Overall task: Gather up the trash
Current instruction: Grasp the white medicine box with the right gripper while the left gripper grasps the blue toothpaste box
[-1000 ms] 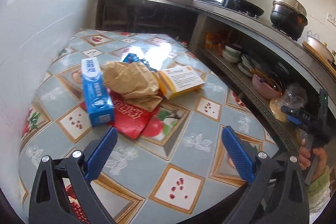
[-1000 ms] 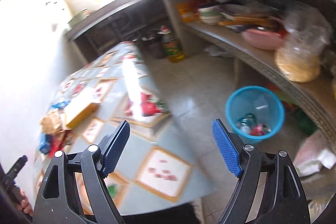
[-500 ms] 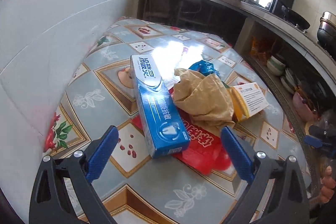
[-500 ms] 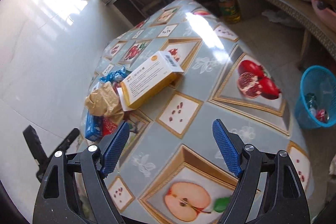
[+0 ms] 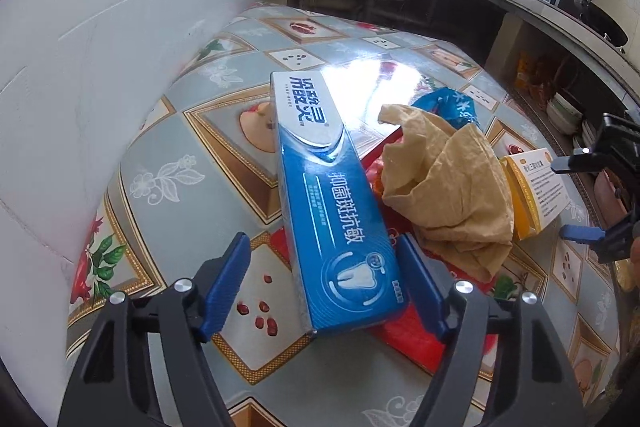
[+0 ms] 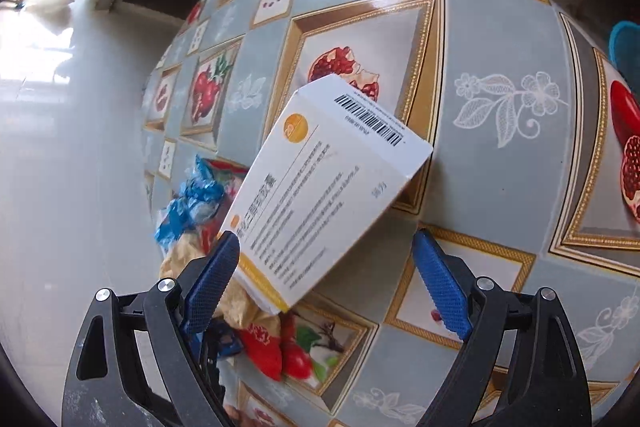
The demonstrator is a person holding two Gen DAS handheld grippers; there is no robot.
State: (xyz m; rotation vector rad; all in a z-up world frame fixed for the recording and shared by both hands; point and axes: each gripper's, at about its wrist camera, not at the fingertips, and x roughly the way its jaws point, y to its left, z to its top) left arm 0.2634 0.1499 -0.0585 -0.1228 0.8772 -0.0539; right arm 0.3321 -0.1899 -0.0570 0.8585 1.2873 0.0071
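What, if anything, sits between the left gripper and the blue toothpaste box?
Nothing visible does. The left gripper already has the near end of the blue toothpaste box between its open jaws, which have just been closing; its right finger is close against the box. The crumpled brown paper bag lies beside it, not in between.

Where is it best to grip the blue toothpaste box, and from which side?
Likely at its near end, across the narrow width, from above and the table's near edge. The blue toothpaste box lies long and flat, its end already between the left hand-held gripper's open, closing jaws.
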